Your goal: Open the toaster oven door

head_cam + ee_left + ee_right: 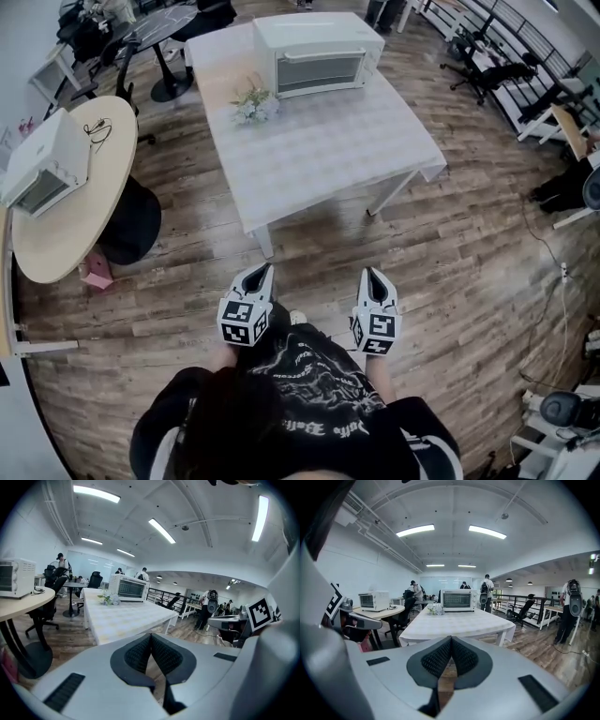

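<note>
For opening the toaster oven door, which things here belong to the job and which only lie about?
Job: toaster oven on the white table; left gripper; right gripper.
Lying about: flowers; second toaster oven; round table.

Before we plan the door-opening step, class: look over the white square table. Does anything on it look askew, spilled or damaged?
Nothing stands out. The toaster oven sits upright at the far end of the table, door shut; the flower bouquet rests beside it; no spill shows.
</note>
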Demonstrator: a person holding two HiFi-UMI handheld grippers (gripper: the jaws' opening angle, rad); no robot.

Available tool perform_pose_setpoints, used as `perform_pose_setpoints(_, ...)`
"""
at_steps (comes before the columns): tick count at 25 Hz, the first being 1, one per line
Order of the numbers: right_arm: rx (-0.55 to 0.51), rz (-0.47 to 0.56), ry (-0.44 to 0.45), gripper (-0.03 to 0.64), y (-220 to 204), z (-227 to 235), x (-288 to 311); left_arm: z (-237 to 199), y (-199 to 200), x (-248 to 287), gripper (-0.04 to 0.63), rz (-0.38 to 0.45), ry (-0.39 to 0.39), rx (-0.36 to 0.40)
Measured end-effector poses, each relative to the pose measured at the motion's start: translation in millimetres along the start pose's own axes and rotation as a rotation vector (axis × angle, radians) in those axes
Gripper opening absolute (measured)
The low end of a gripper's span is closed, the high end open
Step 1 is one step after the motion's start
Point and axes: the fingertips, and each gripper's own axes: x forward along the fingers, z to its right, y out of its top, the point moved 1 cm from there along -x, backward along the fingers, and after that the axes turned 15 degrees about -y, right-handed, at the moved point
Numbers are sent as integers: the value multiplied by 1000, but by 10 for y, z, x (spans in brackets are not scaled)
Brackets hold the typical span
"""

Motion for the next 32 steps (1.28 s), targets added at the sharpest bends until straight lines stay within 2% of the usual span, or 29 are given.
perform_pose_setpoints(3, -3, -16, -5, 9, -62, 31, 28, 59, 4, 121, 18, -17, -22, 9)
perform_pose_setpoints(7, -104, -14, -13, 9, -51, -20, 73, 72, 56, 317, 18, -35, -50, 39)
perform_pose_setpoints(14, -79, -39, -31, 9, -43, 33, 463, -139, 157, 756, 18, -53, -80, 65)
perform_pose_setpoints(18, -78, -55, -55, 9, 77, 79, 868, -464, 340, 1013, 18, -56, -71, 81)
perform_pose_setpoints(23, -82, -51, -43, 9, 369, -88, 1518, -1031, 694, 1351, 18, -48, -58, 74)
perform_pose_setpoints(29, -42, -1, -39, 11, 826, -174, 2352, -1670, 1186, 1884, 18, -24, -55, 85)
perform_pose_setpoints(30, -38, 1, -31, 41, 886, -187, 2468, -1751, 1257, 1958, 18, -22, -55, 87)
perform_pose_setpoints(31, -34, -1, -22, 143, 939, -203, 2580, -1826, 1324, 2026, 18, -20, -55, 89)
perform_pose_setpoints(32, -29, -2, -16, 183, 989, -221, 2685, -1900, 1386, 2087, 18, -19, -54, 90)
